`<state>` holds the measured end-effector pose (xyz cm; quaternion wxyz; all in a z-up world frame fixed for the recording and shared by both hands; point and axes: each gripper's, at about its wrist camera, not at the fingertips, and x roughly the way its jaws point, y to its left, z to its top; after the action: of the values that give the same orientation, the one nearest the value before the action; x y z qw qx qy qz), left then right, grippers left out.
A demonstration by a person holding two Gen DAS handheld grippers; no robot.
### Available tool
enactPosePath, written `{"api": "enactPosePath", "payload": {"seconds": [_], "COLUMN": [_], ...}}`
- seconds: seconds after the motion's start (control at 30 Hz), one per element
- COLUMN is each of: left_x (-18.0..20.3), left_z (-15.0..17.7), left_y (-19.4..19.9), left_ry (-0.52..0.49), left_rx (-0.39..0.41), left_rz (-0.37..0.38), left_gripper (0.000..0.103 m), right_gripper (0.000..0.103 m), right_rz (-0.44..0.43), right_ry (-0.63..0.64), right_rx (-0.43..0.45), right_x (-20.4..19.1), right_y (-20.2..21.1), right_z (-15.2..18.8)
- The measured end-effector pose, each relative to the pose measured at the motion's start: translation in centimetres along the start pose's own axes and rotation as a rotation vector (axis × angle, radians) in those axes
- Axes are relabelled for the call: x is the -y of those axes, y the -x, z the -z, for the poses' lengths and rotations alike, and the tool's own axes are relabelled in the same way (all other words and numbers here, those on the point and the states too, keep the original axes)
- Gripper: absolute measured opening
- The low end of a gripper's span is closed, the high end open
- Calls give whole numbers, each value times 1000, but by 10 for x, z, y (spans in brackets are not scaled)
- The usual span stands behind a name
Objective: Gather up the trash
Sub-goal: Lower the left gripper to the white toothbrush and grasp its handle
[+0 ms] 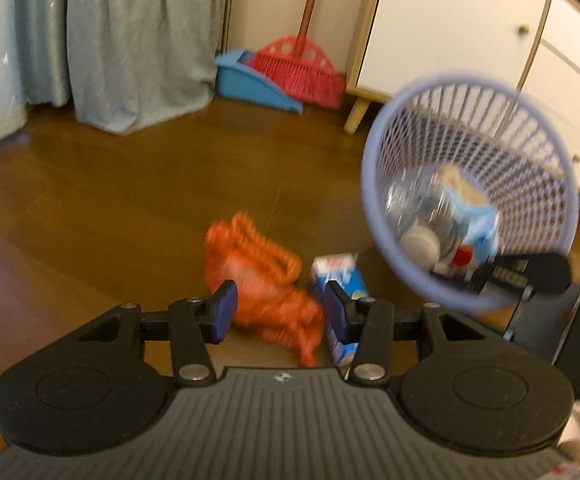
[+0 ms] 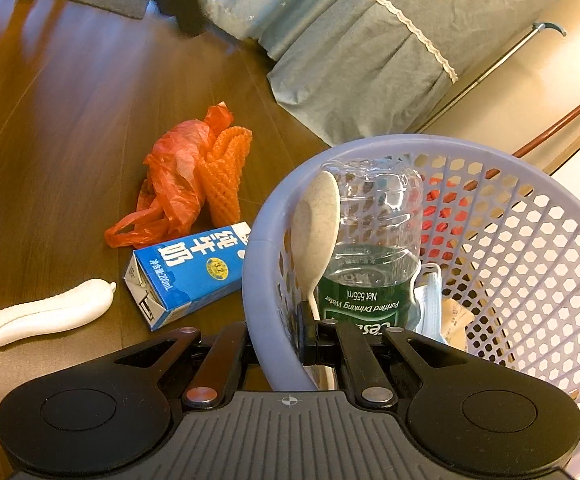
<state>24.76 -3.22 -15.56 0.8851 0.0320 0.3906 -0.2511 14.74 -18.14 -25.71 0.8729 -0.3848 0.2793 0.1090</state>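
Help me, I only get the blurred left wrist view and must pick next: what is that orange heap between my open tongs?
Observer: Two pieces: a crumpled orange plastic bag and an orange foam net touching it.
Operator: Any trash I can't see?
Observer: A white foam piece lies on the floor beyond the milk carton, apart from it.
Operator: Anything in the basket besides the bottle?
Observer: A pale spoon leans against it.
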Motion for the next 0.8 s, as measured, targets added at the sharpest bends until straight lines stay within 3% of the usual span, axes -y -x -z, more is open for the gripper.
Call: {"api": "enactPosePath", "payload": {"seconds": [0.17, 0.33, 0.8], "left_x": [6, 29, 66], "left_z": [39, 69, 106], "left_y": [-11, -23, -59], "left_ry": [-21, -60, -119], "left_rx": [-63, -108, -194], "left_rz": [-13, 23, 102], "left_gripper": [42, 42, 40], "right_gripper": [3, 3, 3], "right_rz": [0, 3, 17], "right_ry": [4, 6, 16], "right_rx": [0, 1, -18], "right_x": [0, 0, 7], "right_y": [0, 1, 0], "right_z": [1, 2, 16]}}
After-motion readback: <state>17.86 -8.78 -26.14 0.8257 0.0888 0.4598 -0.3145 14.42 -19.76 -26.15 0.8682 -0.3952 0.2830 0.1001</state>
